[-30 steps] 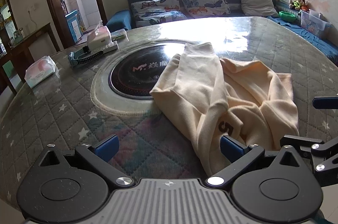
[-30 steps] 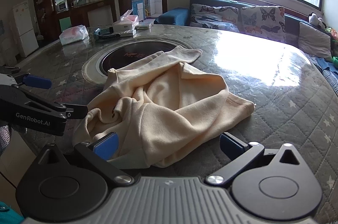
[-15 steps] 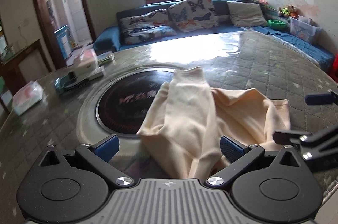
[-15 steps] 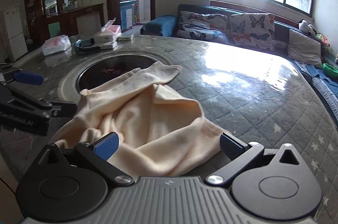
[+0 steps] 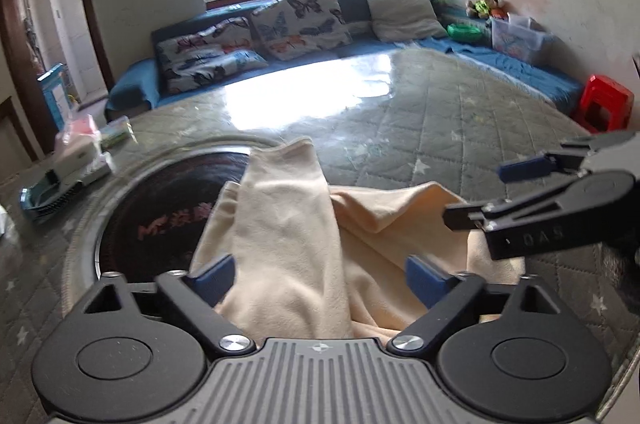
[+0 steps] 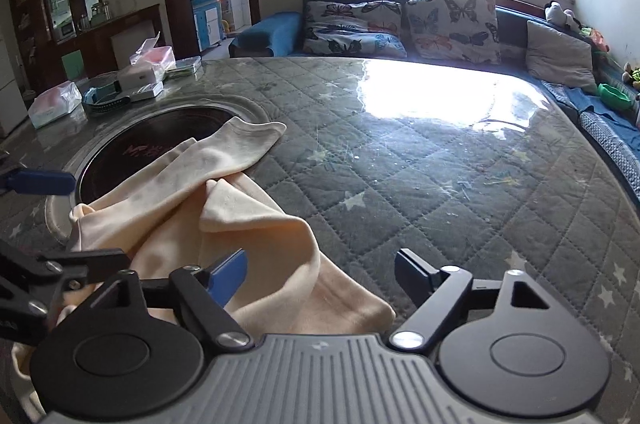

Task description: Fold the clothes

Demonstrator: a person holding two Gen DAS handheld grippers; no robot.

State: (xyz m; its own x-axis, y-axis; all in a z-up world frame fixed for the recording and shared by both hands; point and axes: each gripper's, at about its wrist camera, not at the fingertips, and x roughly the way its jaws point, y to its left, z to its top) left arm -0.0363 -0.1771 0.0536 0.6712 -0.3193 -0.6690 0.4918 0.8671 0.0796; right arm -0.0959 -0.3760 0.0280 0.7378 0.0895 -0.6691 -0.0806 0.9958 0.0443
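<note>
Left wrist view: the left gripper (image 5: 320,274) is holding its fingers (image 5: 212,276) spread wide, and nothing is being pinched. A cream garment (image 5: 304,244) is lying crumpled between and just ahead of the two fingers, one sleeve (image 5: 286,176) reaching forward from them. The garment is resting on a quilted, star-printed table (image 5: 420,128), partly covering a dark round hotplate (image 5: 160,208) ahead of the left finger. The right gripper (image 5: 480,192) is entering from the right of the fingers, its lower finger hovering over the garment's edge.

Right wrist view: the right gripper (image 6: 320,274) is likewise keeping its fingers (image 6: 228,274) apart, gripping nothing. The garment (image 6: 224,224) is lying mostly ahead of and under the left finger, its hem ending between the two; bare table (image 6: 440,164) is showing ahead of the right finger. The left gripper (image 6: 52,224) is showing at the left edge, fingers open. A sofa (image 6: 400,24) is standing beyond the table.
</note>
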